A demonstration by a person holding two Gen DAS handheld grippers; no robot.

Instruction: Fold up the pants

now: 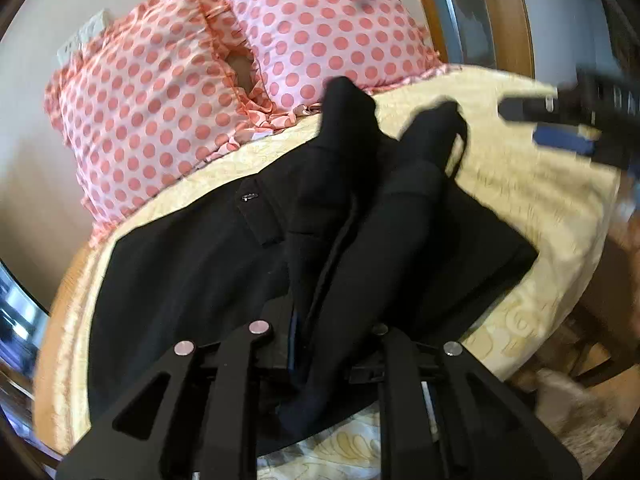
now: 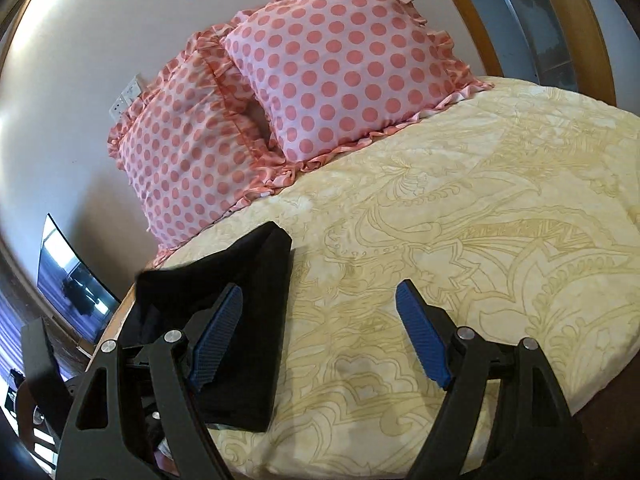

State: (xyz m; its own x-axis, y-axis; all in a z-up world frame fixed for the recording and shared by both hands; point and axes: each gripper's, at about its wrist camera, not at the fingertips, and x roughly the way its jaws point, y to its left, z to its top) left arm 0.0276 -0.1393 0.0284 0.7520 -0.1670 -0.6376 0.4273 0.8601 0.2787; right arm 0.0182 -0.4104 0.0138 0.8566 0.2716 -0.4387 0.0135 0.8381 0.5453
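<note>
Black fabric of the pants (image 1: 192, 280) fills the space between the fingers of the left hand-held gripper (image 1: 320, 344), which is clamped on a bunched ridge of the cloth; its pads are hidden under the folds. That gripper points across the bed (image 1: 520, 208) toward the two pink polka-dot pillows (image 1: 168, 92), low over the cloth. From the grip, the ridge runs forward and rises in two peaks, while the wide part of the pants, with a buttoned pocket flap (image 1: 256, 216), lies flat on the yellow bedspread to the left.

The right hand-held gripper (image 2: 320, 340) stands wide apart, its blue pads (image 2: 422, 340) bare and touching nothing, angled down over the patterned bedspread (image 2: 480, 220). The pants (image 2: 248, 352) lie just beside and behind its left finger, a corner lifted off the bed. In the left wrist view this gripper (image 1: 560, 124) appears blurred, off to the right.
</note>
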